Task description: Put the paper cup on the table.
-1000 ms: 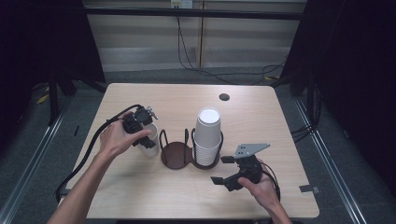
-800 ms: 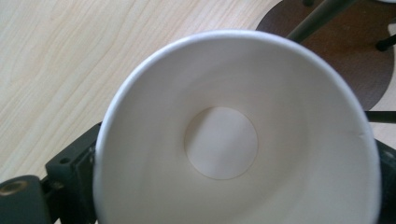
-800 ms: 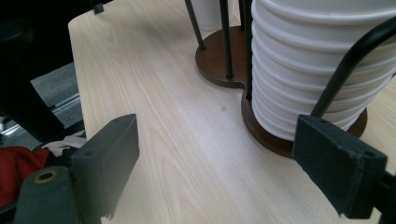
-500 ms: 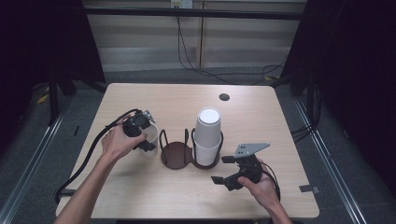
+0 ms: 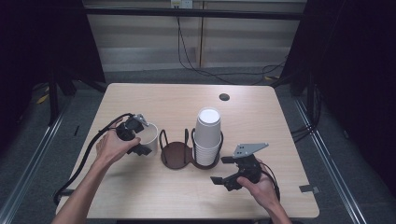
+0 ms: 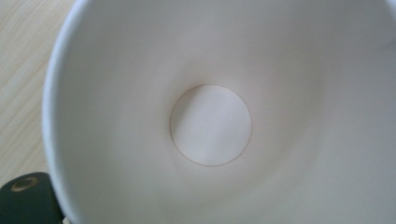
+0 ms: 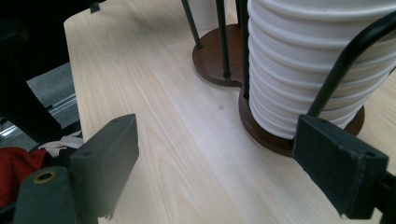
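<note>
Just left of the dark holder [image 5: 187,151], the left tongs [image 5: 135,135] carry one white paper cup [image 5: 148,135], its mouth open to the left gripper view, where the round bottom [image 6: 210,125] shows clearly. The jaws have just been closing, and they seem to pinch the rim of the cup, though the pads themselves are hidden behind the wall of the cup. The step in hand looks like bringing this single cup to the free ring of the holder, the ring next to the cup. The next move probably calls for lifting the cup over the wire loops, setting it upright above the round base and lowering it before letting go.

To the right of the holder and nearer to the person, the right tongs [image 5: 229,171] stand wide open and hold nothing; they point at the stack of cups [image 7: 317,70].

By count: one holder with two rings, one stack of cups in its right ring, one loose cup, two tongs, one surface [image 5: 163,100].
</note>
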{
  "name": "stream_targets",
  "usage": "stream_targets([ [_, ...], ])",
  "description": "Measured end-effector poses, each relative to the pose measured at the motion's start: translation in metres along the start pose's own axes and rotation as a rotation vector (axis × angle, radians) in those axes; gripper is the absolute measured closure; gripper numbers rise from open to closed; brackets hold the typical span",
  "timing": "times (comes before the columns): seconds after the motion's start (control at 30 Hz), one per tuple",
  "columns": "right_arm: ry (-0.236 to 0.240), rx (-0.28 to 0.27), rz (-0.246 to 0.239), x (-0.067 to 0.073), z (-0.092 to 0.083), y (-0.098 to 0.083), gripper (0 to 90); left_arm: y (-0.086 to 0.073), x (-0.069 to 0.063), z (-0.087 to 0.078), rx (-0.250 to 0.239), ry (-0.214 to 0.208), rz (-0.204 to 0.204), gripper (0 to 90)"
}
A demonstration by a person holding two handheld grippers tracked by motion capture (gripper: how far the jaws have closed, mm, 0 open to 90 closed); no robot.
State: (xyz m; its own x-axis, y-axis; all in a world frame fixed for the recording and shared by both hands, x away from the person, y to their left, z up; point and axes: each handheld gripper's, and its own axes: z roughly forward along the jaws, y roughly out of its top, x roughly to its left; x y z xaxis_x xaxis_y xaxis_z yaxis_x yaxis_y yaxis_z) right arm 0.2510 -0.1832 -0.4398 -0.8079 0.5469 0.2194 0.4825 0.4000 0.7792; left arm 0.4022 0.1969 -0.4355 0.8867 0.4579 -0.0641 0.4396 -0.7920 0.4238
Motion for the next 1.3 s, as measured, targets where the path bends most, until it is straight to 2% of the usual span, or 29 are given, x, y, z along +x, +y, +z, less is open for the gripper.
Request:
stream_targets([
  [0.13, 0.000, -0.002, 0.001, 0.000, -0.001, 0.000, 14.4, -0.009, 0.000, -0.003, -0.019, -0.002, -0.001, 13.0],
  [0.17, -0.001, -0.002, 0.002, -0.001, -0.001, 0.000, 14.5, -0.013, -0.001, -0.002, -0.036, -0.022, -0.018, 13.5],
  [0.2, 0.000, -0.003, 0.001, -0.001, -0.001, 0.000, 14.4, -0.015, 0.000, -0.004, -0.035, -0.027, -0.016, 13.8],
  [0.3, -0.003, 0.001, 0.001, -0.001, -0.001, 0.000, 14.4, -0.019, -0.001, -0.006, -0.057, -0.020, -0.033, 14.3],
  [0.4, -0.005, 0.002, 0.001, -0.001, -0.001, 0.000, 14.4, -0.023, -0.001, -0.011, -0.064, -0.010, -0.020, 15.3],
  [0.43, -0.005, 0.000, 0.004, -0.001, -0.001, -0.001, 14.4, -0.024, -0.002, -0.012, -0.078, -0.013, -0.028, 15.3],
  [0.53, -0.007, 0.001, 0.008, -0.002, -0.001, -0.001, 14.4, -0.027, -0.003, -0.015, -0.073, -0.013, -0.007, 15.4],
  [0.6, -0.008, 0.000, 0.007, -0.002, -0.001, -0.001, 14.4, -0.029, -0.004, -0.016, -0.088, -0.018, -0.016, 15.4],
  [0.63, -0.009, -0.001, 0.007, -0.002, -0.001, -0.001, 14.4, -0.030, -0.006, -0.015, -0.086, -0.017, -0.019, 15.4],
  [0.67, -0.008, 0.000, 0.007, -0.002, -0.002, -0.001, 14.4, -0.031, -0.006, -0.016, -0.072, -0.008, -0.002, 15.3],
  [0.77, -0.010, -0.003, 0.006, -0.001, -0.002, -0.001, 14.4, -0.035, -0.008, -0.018, -0.095, -0.014, -0.009, 15.4],
  [0.83, -0.012, -0.004, 0.006, -0.002, -0.002, -0.001, 14.4, -0.039, -0.010, -0.019, -0.129, -0.005, -0.027, 15.7],
  [0.97, -0.014, -0.005, 0.009, -0.002, -0.003, -0.001, 14.4, -0.049, -0.009, -0.023, -0.182, -0.037, -0.072, 15.9],
  [1.07, -0.017, -0.004, 0.009, -0.002, -0.004, -0.001, 14.4, -0.054, -0.015, -0.026, -0.177, 0.002, -0.078, 16.5],
  [1.13, -0.018, -0.005, 0.010, -0.002, -0.004, -0.001, 14.4, -0.058, -0.020, -0.027, -0.197, 0.021, -0.074, 16.7],
  [1.17, -0.018, -0.006, 0.012, -0.002, -0.004, -0.001, 14.5, -0.059, -0.022, -0.028, -0.203, 0.022, -0.063, 17.5],
  [1.3, -0.020, -0.002, 0.013, -0.002, -0.003, -0.001, 14.4, -0.064, -0.034, -0.030, -0.276, 0.008, -0.081, 19.3],
])
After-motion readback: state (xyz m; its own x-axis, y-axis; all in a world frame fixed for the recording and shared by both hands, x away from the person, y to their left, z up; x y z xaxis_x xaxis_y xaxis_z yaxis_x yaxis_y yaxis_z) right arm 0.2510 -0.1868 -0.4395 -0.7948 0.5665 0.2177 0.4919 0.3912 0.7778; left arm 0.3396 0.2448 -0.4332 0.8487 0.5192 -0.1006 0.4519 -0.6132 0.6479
